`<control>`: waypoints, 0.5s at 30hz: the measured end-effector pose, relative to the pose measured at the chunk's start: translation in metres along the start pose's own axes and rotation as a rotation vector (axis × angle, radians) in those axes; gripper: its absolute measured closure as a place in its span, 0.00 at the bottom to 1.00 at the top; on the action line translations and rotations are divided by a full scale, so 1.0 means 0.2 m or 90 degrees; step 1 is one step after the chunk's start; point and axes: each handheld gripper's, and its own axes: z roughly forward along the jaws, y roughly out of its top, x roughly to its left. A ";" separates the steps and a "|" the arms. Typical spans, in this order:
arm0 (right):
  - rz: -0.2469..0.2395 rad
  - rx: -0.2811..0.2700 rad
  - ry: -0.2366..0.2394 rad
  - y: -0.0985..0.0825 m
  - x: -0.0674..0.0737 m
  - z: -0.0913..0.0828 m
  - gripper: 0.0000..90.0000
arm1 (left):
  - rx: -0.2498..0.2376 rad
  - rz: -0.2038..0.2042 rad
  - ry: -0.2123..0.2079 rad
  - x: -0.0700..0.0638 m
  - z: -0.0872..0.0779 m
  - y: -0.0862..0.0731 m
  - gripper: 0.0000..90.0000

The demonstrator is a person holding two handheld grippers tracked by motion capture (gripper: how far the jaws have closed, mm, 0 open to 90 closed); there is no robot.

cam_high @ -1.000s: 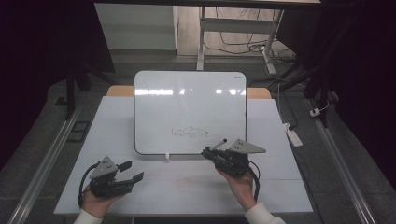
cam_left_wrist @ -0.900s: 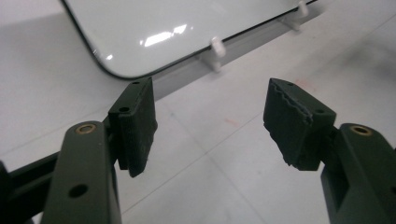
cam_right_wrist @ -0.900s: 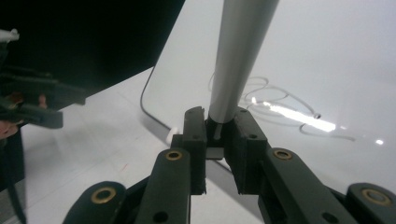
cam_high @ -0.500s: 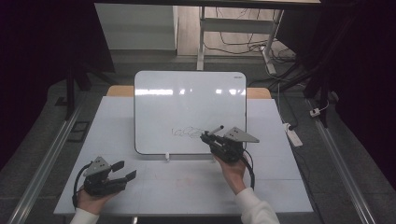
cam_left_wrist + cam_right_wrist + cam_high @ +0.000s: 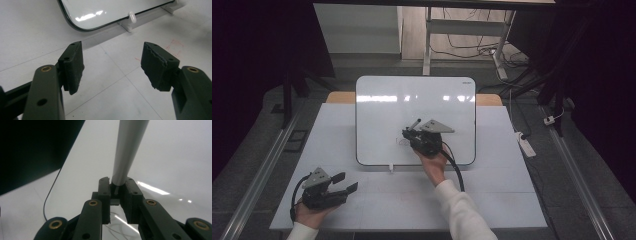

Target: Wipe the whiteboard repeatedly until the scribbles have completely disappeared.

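Note:
A white whiteboard [image 5: 412,100] lies on the white table [image 5: 512,200]. My right gripper [image 5: 409,134] hovers over the board's lower middle, shut on a marker [image 5: 415,123] that sticks out up and left. In the right gripper view the grey marker [image 5: 127,150] rises from between the closed jaws of that gripper [image 5: 117,187] above the glossy whiteboard [image 5: 175,157]. A faint scribble [image 5: 400,143] shows just left of the gripper. My left gripper [image 5: 344,182] rests near the table's front left, open with nothing between its fingers; seen from its own camera, this gripper [image 5: 112,67] faces the whiteboard's corner [image 5: 100,10].
A small white peg [image 5: 390,168] sits at the board's near edge, also seen as a white peg [image 5: 132,17] on its stand. A white power strip [image 5: 524,142] lies on the floor right of the table. Metal rails [image 5: 257,185] run along both sides.
My right gripper has carried the marker from the board's near edge farther onto the board and to the left. The left gripper has hardly moved.

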 end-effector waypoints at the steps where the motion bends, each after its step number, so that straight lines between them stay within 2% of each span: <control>1: -0.010 0.006 0.003 0.00 0.01 0.02 0.86 | 0.000 -0.001 0.000 0.00 0.00 0.00 0.40; 4: -0.020 0.019 0.004 0.00 0.03 0.06 0.86 | -0.001 -0.001 0.001 0.01 0.00 0.00 0.40; 7: -0.025 0.049 0.033 -0.04 0.05 0.09 0.86 | -0.018 -0.001 0.014 0.00 -0.01 0.00 0.40; 8: -0.025 0.049 0.033 -0.04 0.05 0.09 0.86 | -0.018 -0.001 0.014 0.00 -0.01 0.00 0.40; 9: -0.046 0.060 0.034 -0.04 0.07 0.09 0.86 | -0.021 -0.002 0.015 0.00 -0.02 0.00 0.40; 10: -0.078 0.055 0.014 -0.03 0.07 0.08 0.86 | -0.022 -0.004 0.016 0.00 -0.02 0.00 0.40; 13: -0.037 0.020 -0.025 0.00 0.02 0.06 0.86 | -0.019 -0.004 0.016 0.00 -0.01 0.00 0.40; 15: -0.028 0.031 -0.004 -0.02 0.03 0.06 0.86 | -0.019 -0.002 0.017 0.00 -0.01 0.00 0.40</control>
